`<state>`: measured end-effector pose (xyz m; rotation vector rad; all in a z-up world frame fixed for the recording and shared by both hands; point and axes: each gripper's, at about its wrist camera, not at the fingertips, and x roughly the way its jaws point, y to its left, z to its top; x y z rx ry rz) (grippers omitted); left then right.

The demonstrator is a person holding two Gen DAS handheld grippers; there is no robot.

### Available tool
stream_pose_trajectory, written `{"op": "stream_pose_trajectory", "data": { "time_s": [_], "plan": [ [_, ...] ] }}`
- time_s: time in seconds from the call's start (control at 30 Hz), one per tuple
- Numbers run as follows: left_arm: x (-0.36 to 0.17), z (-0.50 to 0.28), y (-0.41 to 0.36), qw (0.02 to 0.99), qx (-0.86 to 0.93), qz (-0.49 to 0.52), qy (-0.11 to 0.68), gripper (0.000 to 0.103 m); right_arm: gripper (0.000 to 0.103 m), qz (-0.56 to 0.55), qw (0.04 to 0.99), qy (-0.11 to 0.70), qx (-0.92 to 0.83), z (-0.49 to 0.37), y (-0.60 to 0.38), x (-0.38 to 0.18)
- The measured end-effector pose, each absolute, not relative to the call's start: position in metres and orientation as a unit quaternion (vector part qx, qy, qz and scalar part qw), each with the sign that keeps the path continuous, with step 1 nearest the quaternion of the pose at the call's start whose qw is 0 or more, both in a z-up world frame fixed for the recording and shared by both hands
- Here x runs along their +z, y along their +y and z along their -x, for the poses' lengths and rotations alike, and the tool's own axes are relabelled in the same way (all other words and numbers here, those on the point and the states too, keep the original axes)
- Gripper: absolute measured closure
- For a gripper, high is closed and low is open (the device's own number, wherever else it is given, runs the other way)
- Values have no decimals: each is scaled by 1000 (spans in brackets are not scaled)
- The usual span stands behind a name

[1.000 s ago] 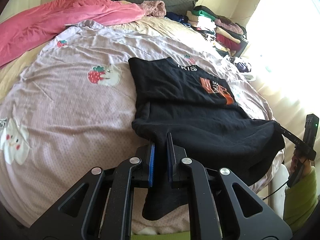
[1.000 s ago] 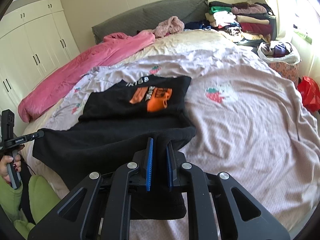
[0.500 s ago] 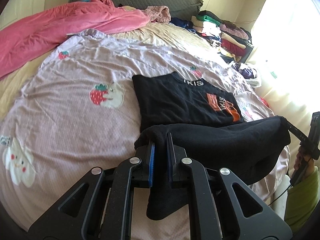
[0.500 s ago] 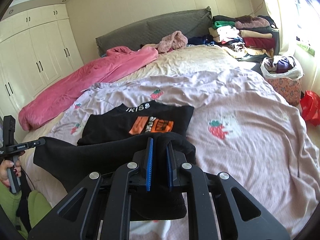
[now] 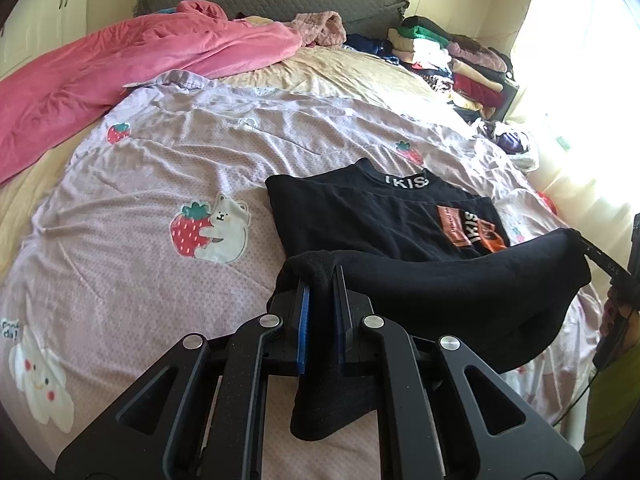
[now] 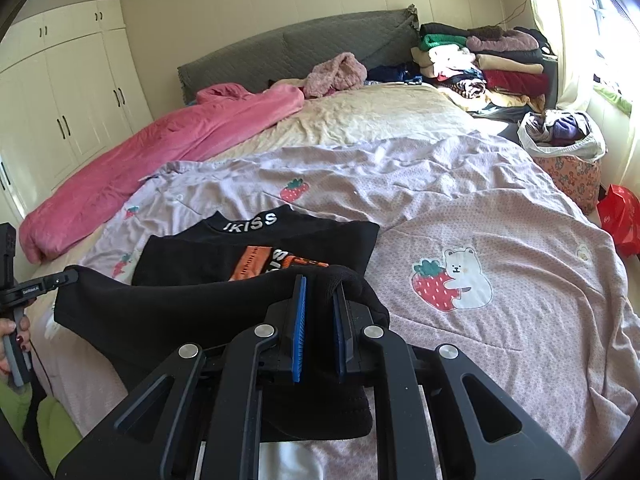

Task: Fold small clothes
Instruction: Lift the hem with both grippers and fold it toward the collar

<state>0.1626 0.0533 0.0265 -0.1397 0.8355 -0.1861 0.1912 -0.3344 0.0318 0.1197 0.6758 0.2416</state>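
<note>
Between the blue pads of the left claw and the right claw, the near hem corners of the black shirt are clamped and held raised above the bed. Its far half lies flat; the lengthwise fold is judged half made.

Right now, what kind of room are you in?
Most likely a bedroom. There is a big bed with a pink blanket and a padded grey headboard, white wardrobe doors along the wall, and a stack of folded clothes by the window.
</note>
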Motion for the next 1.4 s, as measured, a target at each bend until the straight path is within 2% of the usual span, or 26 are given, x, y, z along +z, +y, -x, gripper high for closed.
{"op": "stream_pose_trajectory", "data": {
  "time_s": [0.27,0.4,0.63,0.87,1.0,1.4],
  "plan": [
    [6,-183,47,905,-84,53,414,98,92,-61,925,359,105,-211,-333,7],
    [-1,-189,45,903,-89,54,416,98,87,-57,920,376,95,-216,-330,-2],
    [-1,-184,39,903,-101,55,414,66,65,-57,919,380,85,-214,-330,-6],
    [6,-163,43,906,-121,78,398,57,43,-57,924,369,78,-195,-336,1],
    [6,-152,48,905,-128,94,395,50,43,-53,924,372,73,-183,-337,1],
    [-20,-142,45,880,-154,119,434,44,42,-87,910,395,92,-156,-343,-20]
  ]
}}
